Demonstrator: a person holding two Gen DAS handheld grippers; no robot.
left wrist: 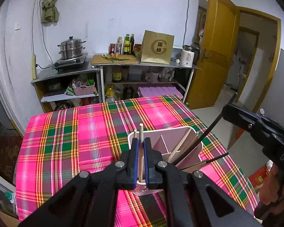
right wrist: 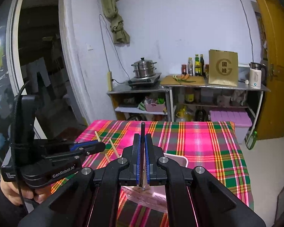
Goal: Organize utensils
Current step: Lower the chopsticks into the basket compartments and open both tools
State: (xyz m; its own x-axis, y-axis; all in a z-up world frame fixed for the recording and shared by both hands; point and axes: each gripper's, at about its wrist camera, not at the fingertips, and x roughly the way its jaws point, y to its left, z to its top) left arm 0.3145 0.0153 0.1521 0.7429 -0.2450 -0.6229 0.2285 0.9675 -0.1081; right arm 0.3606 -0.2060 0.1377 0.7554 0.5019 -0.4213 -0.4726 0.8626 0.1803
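Observation:
A pink utensil holder with compartments stands on the plaid tablecloth. My left gripper is shut on a light wooden chopstick, upright over the holder's left compartment. A second wooden chopstick tip shows beside it. Wooden chopsticks lean in the right compartment. My right gripper is shut on a black chopstick above the holder; in the left wrist view it holds the black chopstick slanting into the holder. Another black chopstick lies beside it.
Steel shelves stand against the far wall with a steamer pot, bottles, a gold box and a kettle. A yellow door stands open at right. The table edge drops off at right.

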